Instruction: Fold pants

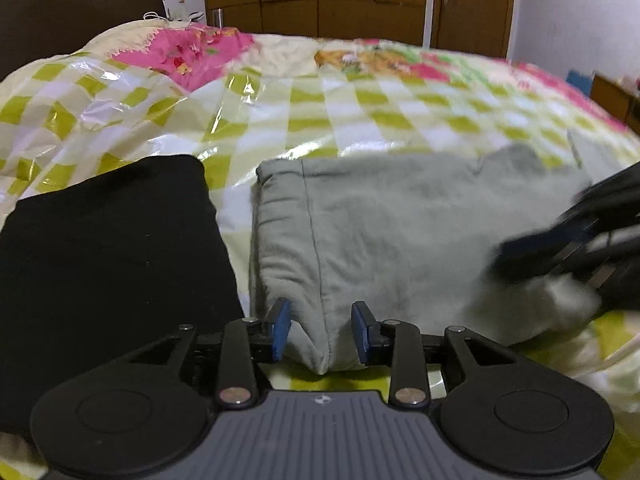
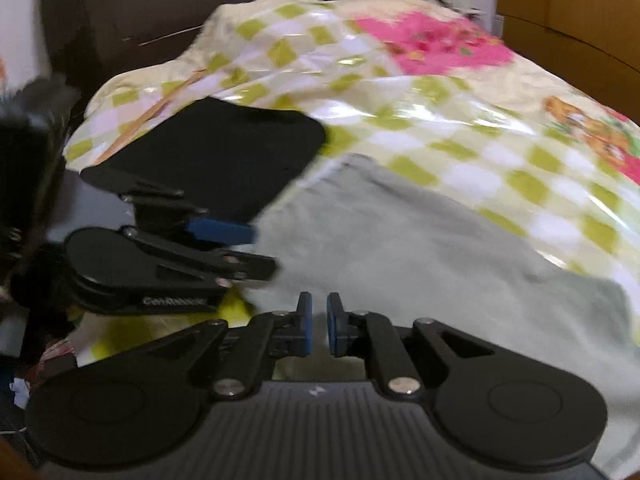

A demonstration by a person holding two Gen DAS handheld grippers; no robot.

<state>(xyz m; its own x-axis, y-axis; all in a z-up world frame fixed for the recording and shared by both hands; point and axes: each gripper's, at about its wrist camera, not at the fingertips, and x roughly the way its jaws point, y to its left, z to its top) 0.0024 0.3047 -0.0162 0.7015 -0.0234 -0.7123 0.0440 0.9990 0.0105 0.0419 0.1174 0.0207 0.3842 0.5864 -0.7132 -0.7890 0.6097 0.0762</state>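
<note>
The grey pants (image 1: 384, 236) lie folded on a bed covered by a shiny green-and-white checked sheet (image 1: 360, 116). In the left wrist view the left gripper (image 1: 320, 330) has its blue-padded jaws spread apart, one on each side of the near corner of the pants; the seamed edge of the fabric pokes down between the pads, and neither pad clearly presses on it. To the left of this claw lies a folded black garment (image 1: 112, 248), apart from the grey pants with a strip of sheet between them. To the claw's right, the other gripper shows as a dark blur over the far edge of the pants.

In the right wrist view the right gripper (image 2: 318, 326) has its jaws drawn narrow, with a slim gap between the blue pads; no cloth shows in the gap. The pants (image 2: 420, 264) spread ahead of it and to its right. The left gripper (image 2: 224, 232) sits ahead and to its left, at the pants' edge, with the black garment (image 2: 224, 152) beyond it. A dark headboard (image 2: 160, 20) stands behind the bed.
</note>
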